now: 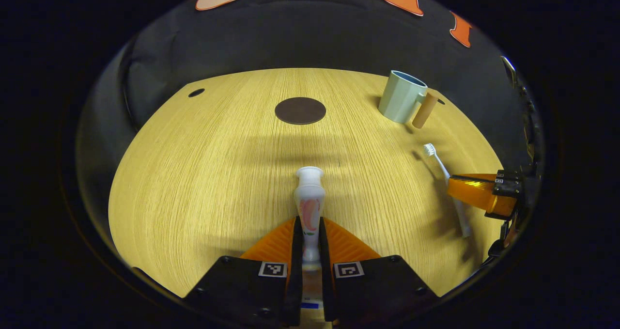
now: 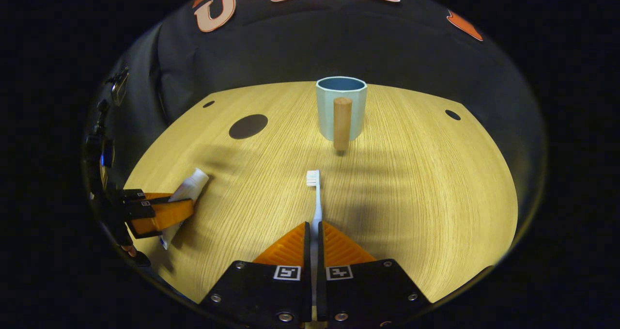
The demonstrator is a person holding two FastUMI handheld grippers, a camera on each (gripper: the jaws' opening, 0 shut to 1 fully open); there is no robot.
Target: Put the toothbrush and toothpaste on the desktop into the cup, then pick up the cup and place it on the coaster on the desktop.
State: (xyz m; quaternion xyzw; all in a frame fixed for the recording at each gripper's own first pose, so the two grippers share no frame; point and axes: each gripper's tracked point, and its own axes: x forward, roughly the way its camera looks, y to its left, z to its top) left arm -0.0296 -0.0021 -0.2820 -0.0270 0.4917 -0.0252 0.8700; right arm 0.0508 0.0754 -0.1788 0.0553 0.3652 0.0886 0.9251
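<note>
Jaws of left gripper (image 1: 310, 237) clench toothpaste (image 1: 309, 208); right gripper (image 2: 316, 242) clenches toothbrush (image 2: 316, 198).

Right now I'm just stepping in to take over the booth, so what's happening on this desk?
A person works two handheld grippers. The left gripper is shut on the toothpaste, and the right gripper is shut on the toothbrush; both items lie low over the wooden desktop. The cup, with its wooden handle, stands upright and apparently empty farther back. The dark round coaster is bare. Nothing has gone into the cup yet.
</note>
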